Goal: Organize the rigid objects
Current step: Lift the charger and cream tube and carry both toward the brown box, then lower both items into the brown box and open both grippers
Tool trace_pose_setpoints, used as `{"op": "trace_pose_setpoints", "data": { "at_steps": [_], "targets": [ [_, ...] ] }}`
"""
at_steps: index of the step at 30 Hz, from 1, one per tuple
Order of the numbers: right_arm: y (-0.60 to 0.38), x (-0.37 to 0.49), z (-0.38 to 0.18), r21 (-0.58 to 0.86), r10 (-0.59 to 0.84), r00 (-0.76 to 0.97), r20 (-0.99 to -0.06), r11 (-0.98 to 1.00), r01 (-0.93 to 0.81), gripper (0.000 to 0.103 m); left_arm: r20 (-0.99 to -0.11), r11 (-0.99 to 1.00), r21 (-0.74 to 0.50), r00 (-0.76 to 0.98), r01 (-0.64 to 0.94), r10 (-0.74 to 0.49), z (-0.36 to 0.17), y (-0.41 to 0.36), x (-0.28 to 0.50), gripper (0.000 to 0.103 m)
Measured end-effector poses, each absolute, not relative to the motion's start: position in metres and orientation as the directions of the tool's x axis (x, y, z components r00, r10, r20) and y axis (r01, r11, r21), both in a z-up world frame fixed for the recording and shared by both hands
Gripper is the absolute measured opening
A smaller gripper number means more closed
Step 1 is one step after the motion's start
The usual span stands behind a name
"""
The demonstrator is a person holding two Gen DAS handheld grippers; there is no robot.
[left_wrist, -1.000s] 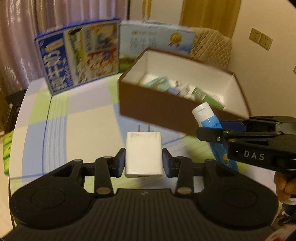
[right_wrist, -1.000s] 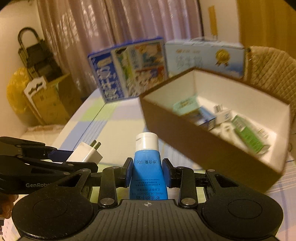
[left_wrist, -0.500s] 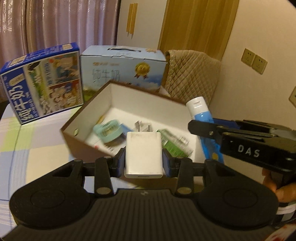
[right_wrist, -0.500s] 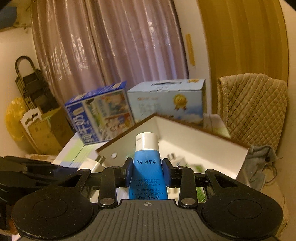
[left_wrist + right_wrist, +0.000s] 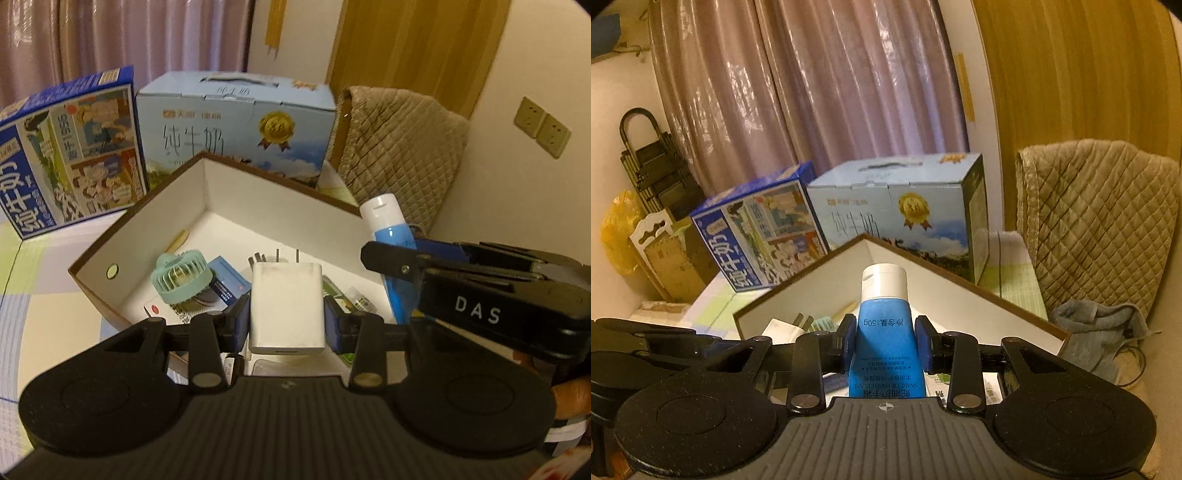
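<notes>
A table (image 5: 44, 266) covered with a checked cloth in pale green, blue and white is seen at the left. At its far edge two milk cartons are placed side by side: a light blue one with a gold medal (image 5: 236, 122) and a dark blue one with cartoon pictures (image 5: 70, 158). To the right of them a chair back under a quilted beige cover (image 5: 399, 155) is seen.

In front of the cartons the brown box with a white inside (image 5: 207, 206) is standing on the table, one corner turned to the cartons. Several small things are already lying in it: a mint green mini fan (image 5: 183, 275), a small blue packet (image 5: 229, 280) just beside the fan, and some other small packages (they are partly hidden and cannot be named).

The left gripper (image 5: 287, 319) is held above the near part of the box. Its two pads are pressed on the sides of the white charger (image 5: 286, 306), with the metal pins turned away from the camera.

The right gripper (image 5: 885, 345) is held at the right side of the box, near the left one. It is clamped on the blue hand cream tube (image 5: 886, 332), whose white cap is turned forward, over the box.
</notes>
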State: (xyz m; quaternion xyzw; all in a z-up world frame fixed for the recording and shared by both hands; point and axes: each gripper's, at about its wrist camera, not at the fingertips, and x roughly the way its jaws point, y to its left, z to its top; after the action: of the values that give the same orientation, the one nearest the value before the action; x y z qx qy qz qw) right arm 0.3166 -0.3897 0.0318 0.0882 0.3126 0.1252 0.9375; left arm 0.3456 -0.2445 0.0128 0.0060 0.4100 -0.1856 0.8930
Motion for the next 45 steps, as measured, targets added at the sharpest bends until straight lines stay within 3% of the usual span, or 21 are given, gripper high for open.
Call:
{"op": "trace_pose_setpoints", "data": {
  "at_steps": [22, 25, 28, 31, 36, 45],
  "targets": [
    [-0.404, 0.36, -0.037, 0.271, 0.325, 0.631, -0.704, 0.945, -0.183, 0.031, -0.82, 0.954, -0.06, 0.53, 0.295, -0.215, -0.045, -0.262, 0.382, 0.034],
    [-0.405, 0.362, -0.041, 0.276, 0.331, 0.618, -0.713, 0.943, -0.186, 0.031, -0.82, 0.954, -0.047, 0.534, 0.295, -0.206, -0.044, -0.262, 0.383, 0.04],
    [-0.404, 0.365, -0.043, 0.27, 0.322, 0.597, -0.735, 0.946, -0.178, 0.031, -0.824, 0.956, -0.024, 0.536, 0.291, -0.183, -0.044, -0.259, 0.384, 0.059],
    [-0.404, 0.364, -0.043, 0.252, 0.31, 0.597, -0.74, 0.951, -0.182, 0.031, -0.813, 0.956, -0.026, 0.549, 0.293, -0.191, -0.041, -0.254, 0.38, 0.064],
    [-0.404, 0.361, -0.043, 0.249, 0.302, 0.594, -0.746, 0.953, -0.172, 0.034, -0.81, 0.955, -0.021, 0.555, 0.296, -0.19, -0.04, -0.25, 0.376, 0.065],
    [-0.4, 0.349, -0.04, 0.235, 0.29, 0.596, -0.749, 0.957, -0.17, 0.048, -0.788, 0.952, -0.01, 0.583, 0.305, -0.195, -0.034, -0.245, 0.364, 0.065]
  ]
}}
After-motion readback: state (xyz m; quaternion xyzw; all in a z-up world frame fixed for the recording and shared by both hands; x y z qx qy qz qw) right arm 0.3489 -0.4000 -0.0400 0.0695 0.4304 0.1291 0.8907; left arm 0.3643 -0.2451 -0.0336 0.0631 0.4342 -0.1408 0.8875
